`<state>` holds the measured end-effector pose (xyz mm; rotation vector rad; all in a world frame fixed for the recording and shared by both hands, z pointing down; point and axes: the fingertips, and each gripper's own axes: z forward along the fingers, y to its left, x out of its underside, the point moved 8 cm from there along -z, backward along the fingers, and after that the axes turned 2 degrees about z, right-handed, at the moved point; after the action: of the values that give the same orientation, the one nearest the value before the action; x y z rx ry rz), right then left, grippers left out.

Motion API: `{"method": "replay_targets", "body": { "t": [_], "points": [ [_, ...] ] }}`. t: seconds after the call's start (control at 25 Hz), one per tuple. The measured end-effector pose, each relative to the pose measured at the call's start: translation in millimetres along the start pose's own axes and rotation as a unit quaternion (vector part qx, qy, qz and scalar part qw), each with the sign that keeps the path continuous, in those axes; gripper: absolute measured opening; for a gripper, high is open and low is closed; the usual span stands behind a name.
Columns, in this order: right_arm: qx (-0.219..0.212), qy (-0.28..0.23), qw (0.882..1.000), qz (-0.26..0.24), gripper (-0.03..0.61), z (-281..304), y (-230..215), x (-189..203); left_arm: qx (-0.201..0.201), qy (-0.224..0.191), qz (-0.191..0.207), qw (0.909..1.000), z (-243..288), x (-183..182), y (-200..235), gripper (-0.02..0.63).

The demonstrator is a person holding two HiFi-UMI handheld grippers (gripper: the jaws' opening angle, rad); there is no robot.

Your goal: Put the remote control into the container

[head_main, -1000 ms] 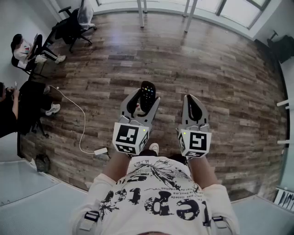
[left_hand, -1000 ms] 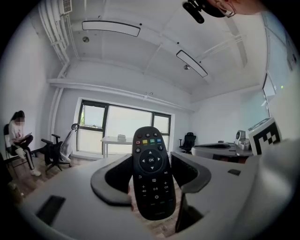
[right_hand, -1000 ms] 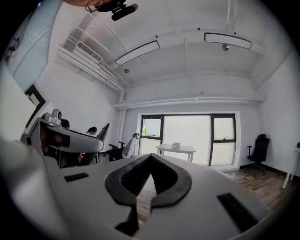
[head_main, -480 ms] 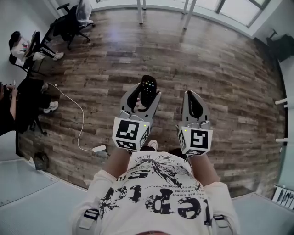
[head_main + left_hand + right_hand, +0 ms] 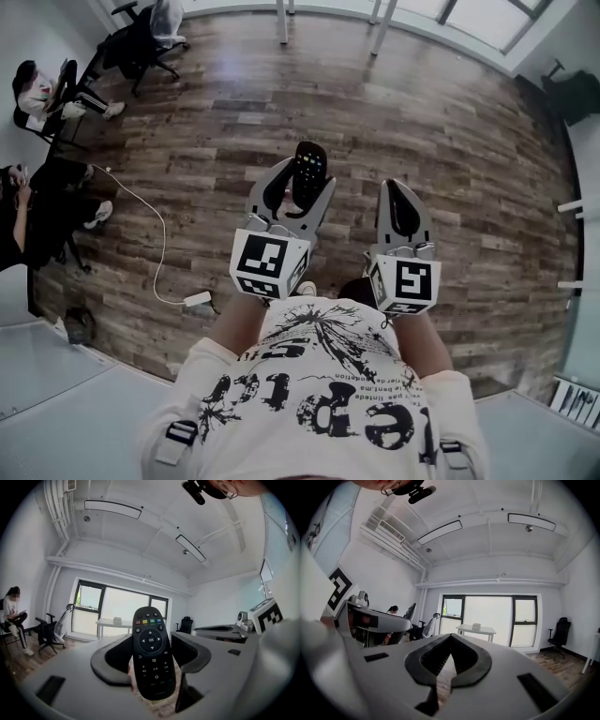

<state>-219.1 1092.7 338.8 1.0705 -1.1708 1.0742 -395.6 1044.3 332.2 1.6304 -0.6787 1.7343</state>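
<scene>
The plank floor (image 5: pixel 450 131) spreads wide below you, with an office chair (image 5: pixel 141 42) far off at the upper left, and no container shows in any view, so you are probably carrying rather than placing. You hold both tools level in front of your chest. Your left gripper (image 5: pixel 302 187) pinches the remote control (image 5: pixel 152 652) by its lower half, buttons facing the camera and its top end standing clear of the jaws, a grip that should suit lowering it in end first. Your right gripper (image 5: pixel 400 195) is pressed together with nothing in it, likely just spare.
</scene>
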Motion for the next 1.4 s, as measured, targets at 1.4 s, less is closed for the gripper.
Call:
{"method": "replay_targets", "body": {
  "t": [1.4],
  "points": [
    [-0.073,-0.011,0.997,0.028,0.002,216,-290,17,-0.109,-0.001,-0.038,0.9933,308,-20,-10,0.265]
  ]
}}
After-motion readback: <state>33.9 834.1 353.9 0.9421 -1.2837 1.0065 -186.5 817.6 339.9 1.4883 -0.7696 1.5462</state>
